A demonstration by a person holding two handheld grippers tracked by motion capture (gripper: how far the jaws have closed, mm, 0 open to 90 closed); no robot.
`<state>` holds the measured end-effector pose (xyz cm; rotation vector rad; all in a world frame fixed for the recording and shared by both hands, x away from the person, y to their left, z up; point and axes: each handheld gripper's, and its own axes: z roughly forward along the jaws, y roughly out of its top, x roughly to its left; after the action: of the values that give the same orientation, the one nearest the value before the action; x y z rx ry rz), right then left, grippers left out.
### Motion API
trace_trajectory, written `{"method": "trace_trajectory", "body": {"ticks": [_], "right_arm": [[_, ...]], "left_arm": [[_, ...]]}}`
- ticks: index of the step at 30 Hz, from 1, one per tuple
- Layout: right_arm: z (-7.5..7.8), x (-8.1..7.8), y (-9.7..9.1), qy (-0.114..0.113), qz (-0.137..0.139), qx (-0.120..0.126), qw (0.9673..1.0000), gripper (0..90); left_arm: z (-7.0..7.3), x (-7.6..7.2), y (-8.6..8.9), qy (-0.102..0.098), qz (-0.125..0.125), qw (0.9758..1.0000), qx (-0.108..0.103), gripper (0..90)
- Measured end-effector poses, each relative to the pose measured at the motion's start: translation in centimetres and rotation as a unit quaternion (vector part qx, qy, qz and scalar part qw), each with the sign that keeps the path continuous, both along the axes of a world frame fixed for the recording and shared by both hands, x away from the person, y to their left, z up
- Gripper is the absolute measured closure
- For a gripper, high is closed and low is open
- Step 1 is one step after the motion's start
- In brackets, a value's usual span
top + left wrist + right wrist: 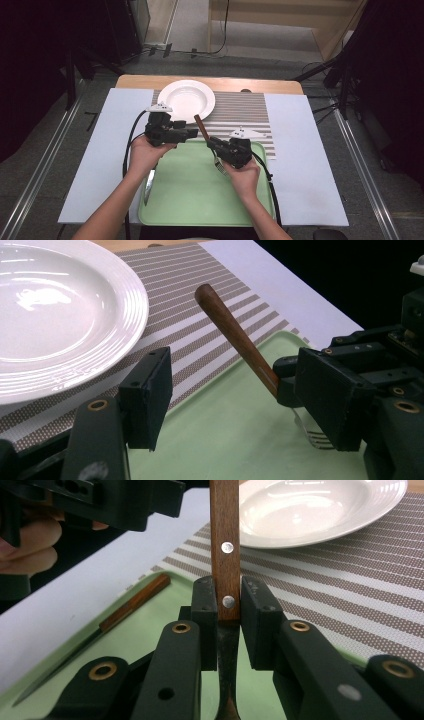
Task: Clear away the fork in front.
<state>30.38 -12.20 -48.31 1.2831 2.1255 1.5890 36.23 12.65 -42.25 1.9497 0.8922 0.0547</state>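
A fork with a brown wooden handle [200,126] is held tilted over the green tray [195,200], tines down. My right gripper [214,144] is shut on it where handle meets metal. In the right gripper view both pads press on the fork's riveted handle [225,570], with the right gripper [229,625] closed around it. My left gripper [194,133] stands open just left of the handle, pointing right. In the left gripper view the fork [235,335] slants beside the right jaw of the left gripper [240,400], nothing gripped.
A white plate [186,99] sits on a striped placemat [245,112] at the table's back. A wooden-handled knife [150,182] lies along the tray's left edge. White sheets [105,150] cover the table on both sides.
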Motion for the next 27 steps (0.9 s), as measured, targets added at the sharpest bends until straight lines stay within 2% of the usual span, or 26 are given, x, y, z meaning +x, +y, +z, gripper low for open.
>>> {"method": "trace_trajectory", "body": {"ticks": [8, 13, 16, 20, 24, 27], "right_arm": [[-0.1, 0.0, 0.5, -0.009, -0.003, 0.003, 0.9999, 76.3], [-0.2, 0.2, 0.5, -0.013, -0.003, 0.007, 0.9999, 76.2], [-0.3, 0.2, 0.6, -0.016, -0.005, 0.008, 0.9998, 76.2], [-0.2, 0.2, 0.7, -0.022, -0.008, 0.011, 0.9997, 76.2], [-0.3, 0.3, 0.8, -0.021, -0.009, 0.010, 0.9997, 76.3], [-0.4, 0.3, 0.9, -0.017, -0.009, 0.009, 0.9998, 76.3]], "left_arm": [[0.0, 0.6, -0.9, 0.008, 0.011, 0.9999, 0.003, 33.6], [-0.1, 1.0, -1.3, 0.019, 0.025, 0.9994, -0.010, 35.2], [-0.1, 1.4, -1.6, 0.029, 0.033, 0.9990, -0.010, 35.8], [-0.1, 1.7, -1.7, 0.041, 0.046, 0.9978, -0.023, 38.1], [-0.1, 1.9, -2.0, 0.046, 0.047, 0.9976, -0.023, 39.7], [-0.3, 1.7, -2.4, 0.044, 0.035, 0.9982, -0.020, 41.6]]}}
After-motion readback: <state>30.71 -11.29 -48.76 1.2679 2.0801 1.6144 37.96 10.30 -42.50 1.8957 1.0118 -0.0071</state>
